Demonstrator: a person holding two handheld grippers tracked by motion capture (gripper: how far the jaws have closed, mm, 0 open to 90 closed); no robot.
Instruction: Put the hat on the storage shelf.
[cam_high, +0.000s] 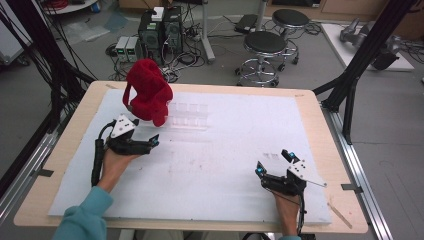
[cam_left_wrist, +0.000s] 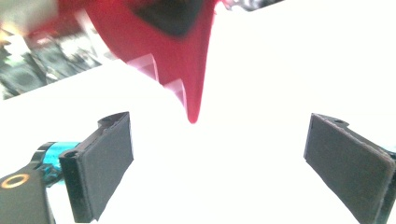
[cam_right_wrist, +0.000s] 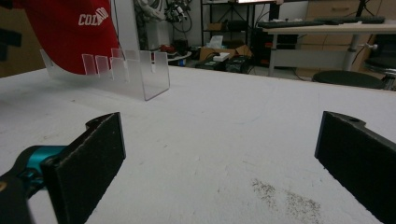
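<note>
Both of our grippers rest low over the white mat (cam_high: 210, 165), jaws spread wide and holding nothing.

Our left gripper (cam_high: 150, 142) sits at the mat's left side, just in front of the red cap (cam_high: 147, 90), with both pads apart and the cap's brim tip between them in the left gripper view. That cap, lettered in white, leans over a clear plastic rack (cam_right_wrist: 135, 72) at the far left of the mat. Our right gripper (cam_high: 274, 162) lies well apart at the near right, beside a faint dark smudge (cam_right_wrist: 285, 198) on the mat.
</note>
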